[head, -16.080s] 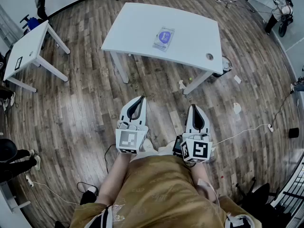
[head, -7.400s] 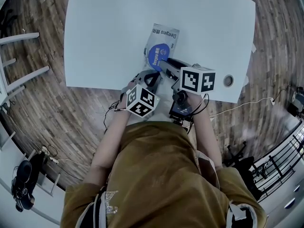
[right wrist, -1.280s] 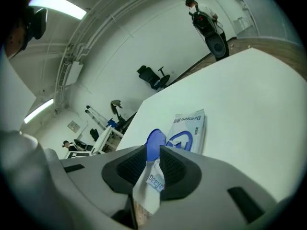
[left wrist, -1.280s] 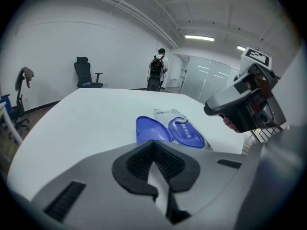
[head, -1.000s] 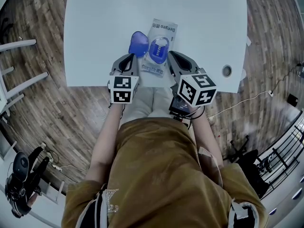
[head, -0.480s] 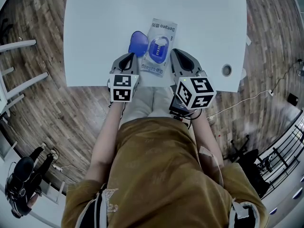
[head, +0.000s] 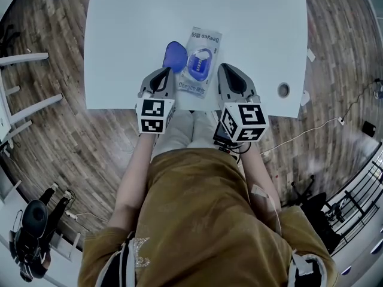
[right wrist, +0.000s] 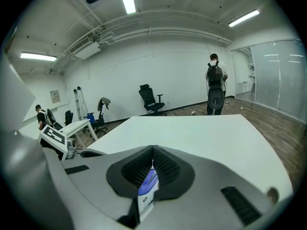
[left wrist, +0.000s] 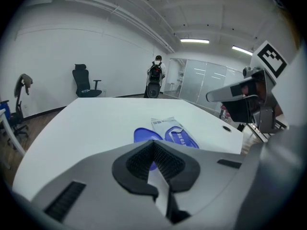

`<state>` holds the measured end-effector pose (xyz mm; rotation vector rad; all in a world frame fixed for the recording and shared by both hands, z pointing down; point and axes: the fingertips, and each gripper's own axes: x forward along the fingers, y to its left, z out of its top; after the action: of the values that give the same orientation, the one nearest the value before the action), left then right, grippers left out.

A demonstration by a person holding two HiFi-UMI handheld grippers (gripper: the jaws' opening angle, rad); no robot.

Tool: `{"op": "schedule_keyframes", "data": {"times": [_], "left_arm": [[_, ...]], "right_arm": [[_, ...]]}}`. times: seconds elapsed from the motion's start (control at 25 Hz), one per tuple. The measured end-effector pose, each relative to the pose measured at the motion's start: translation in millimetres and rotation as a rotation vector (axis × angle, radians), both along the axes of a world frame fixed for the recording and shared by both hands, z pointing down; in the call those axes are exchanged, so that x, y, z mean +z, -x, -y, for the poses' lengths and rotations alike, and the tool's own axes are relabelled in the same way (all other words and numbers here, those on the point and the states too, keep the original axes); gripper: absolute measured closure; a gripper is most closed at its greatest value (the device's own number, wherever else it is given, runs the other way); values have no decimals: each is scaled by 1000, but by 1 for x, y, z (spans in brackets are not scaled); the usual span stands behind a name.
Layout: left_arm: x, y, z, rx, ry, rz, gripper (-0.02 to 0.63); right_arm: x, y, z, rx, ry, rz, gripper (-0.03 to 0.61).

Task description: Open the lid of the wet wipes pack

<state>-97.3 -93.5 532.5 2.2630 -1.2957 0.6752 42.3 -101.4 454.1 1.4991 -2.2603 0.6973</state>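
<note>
Big white-walled office w/ strip lights, wood floor (head: 54,136) & a white table (head: 131,28) seen from above. The wet wipes pack (head: 200,58) lies flat on that table, roughly centre & close to the near edge, long side running near to far, print facing up. Its blue lid (head: 174,55) is already open, swung out to the left of the pack, so the oval dispensing opening (head: 198,68) is exposed. The left hand-held gripper (head: 165,72) sits just left of the pack's near end, tip right by the near rim of the lid. Its own view shows the jaws closed tip to tip w/ nothing between them, lid & pack lying a little beyond. The right hand-held gripper (head: 224,69) is just right of the pack, approx level w/ the left one. Its jaws are also closed & empty, a strip of the pack showing through the slot behind the tips. A cable hole (head: 283,90) sits in the table further right. The person's ochre top (head: 197,220) fills the near part of the head view. Bkgd: a 2nd table (right wrist: 72,127) off to the left, an office chair (right wrist: 151,98), someone w/ a backpack (right wrist: 216,85) standing near a glass wall (left wrist: 206,83).
</note>
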Motion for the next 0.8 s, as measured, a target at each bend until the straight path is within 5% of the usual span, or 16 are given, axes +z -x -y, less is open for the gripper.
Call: {"op": "schedule_keyframes", "data": {"times": [0.52, 0.8], "left_arm": [[-97, 5, 2, -72, -297, -55, 612], [-130, 7, 1, -64, -401, 0, 612]], "right_arm": [[-44, -5, -10, 14, -144, 7, 568], [-76, -11, -10, 27, -233, 26, 568]]}}
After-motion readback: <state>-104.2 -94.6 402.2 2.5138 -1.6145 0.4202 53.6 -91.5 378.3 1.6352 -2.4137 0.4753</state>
